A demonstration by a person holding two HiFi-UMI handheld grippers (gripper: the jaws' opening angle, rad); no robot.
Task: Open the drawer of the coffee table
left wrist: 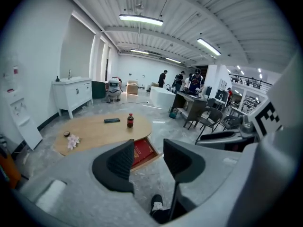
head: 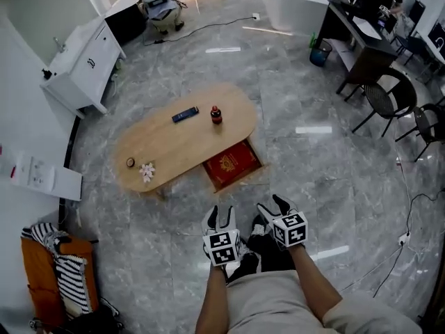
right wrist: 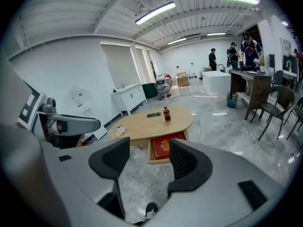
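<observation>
The drawer (head: 240,179) stands pulled out from the near side of the oval wooden coffee table (head: 167,145), with a flat red item (head: 231,163) lying inside, so the job looks done. On top are a bottle (head: 216,115), a remote (head: 185,115) and a small flower (head: 147,172). The left gripper (head: 220,213) and right gripper (head: 273,207) are held close to the person's body, well apart from the table, likely because no pull is needed. Each has its jaws spread with nothing between them. Nothing blocks the drawer.
</observation>
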